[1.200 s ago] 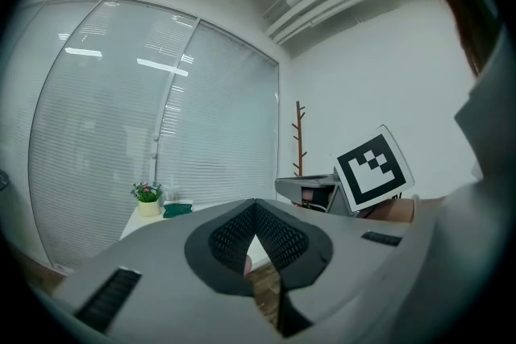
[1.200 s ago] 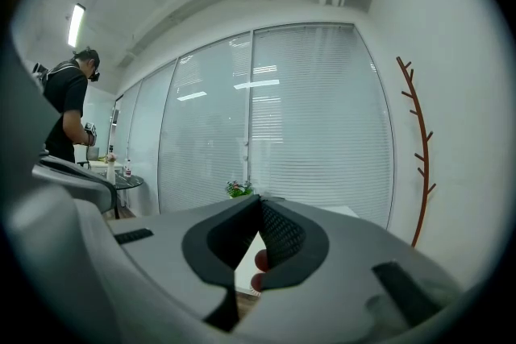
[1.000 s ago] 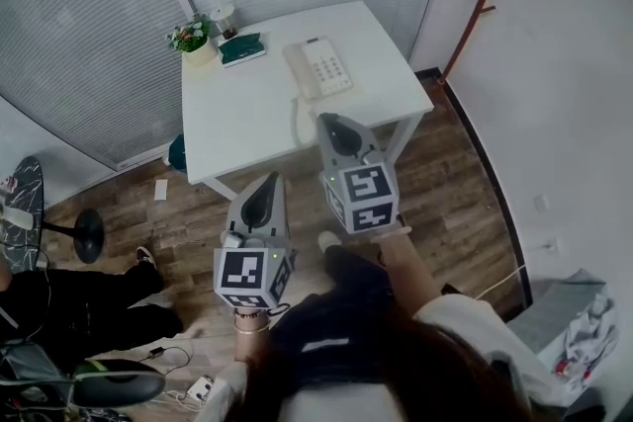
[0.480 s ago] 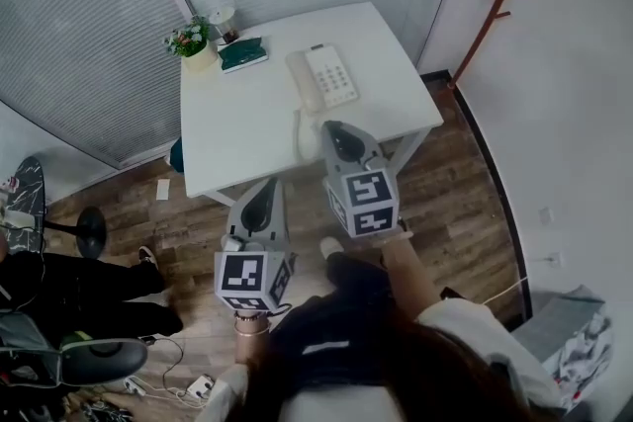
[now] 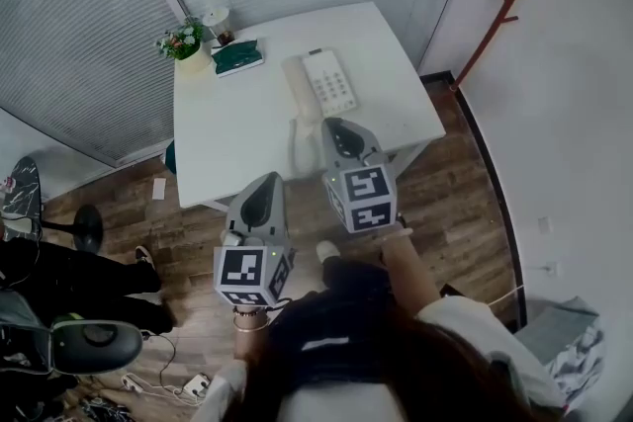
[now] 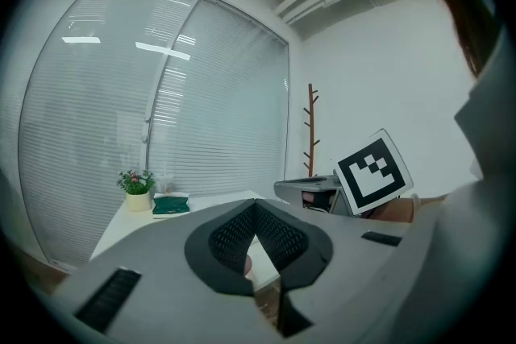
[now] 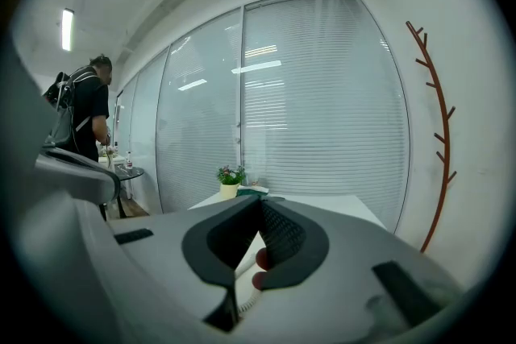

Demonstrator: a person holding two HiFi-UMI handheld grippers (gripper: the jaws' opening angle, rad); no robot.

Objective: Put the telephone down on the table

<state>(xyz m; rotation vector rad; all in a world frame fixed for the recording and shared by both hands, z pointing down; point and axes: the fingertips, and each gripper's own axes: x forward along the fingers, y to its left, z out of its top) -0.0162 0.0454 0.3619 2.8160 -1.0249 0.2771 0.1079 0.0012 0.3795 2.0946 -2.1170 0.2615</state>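
Observation:
A white push-button telephone point(image 5: 328, 82) lies on the white table point(image 5: 237, 119), handset on its left side, its coiled cord point(image 5: 294, 135) trailing toward the near edge. My right gripper point(image 5: 334, 122) is shut and empty, its tips over the table's near edge just short of the phone and beside the cord. In the right gripper view the right gripper point(image 7: 260, 201) has its jaws meeting, with a bit of cord point(image 7: 242, 298) below. My left gripper point(image 5: 267, 178), also shut and empty, hangs over the floor before the table edge. In its own view the left gripper point(image 6: 256, 205) hides the phone.
A potted plant point(image 5: 183, 44), a green book point(image 5: 240, 56) and a cup point(image 5: 218, 18) stand at the table's far left. A red-brown coat rack point(image 5: 506, 3) rises by the right wall. An office chair point(image 5: 89, 343) and a seated person point(image 5: 59, 277) are left; another person point(image 7: 85, 113) stands farther off.
Both grippers have moved forward toward the table. The telephone now lies closer to the right gripper's tips. Both stay shut.

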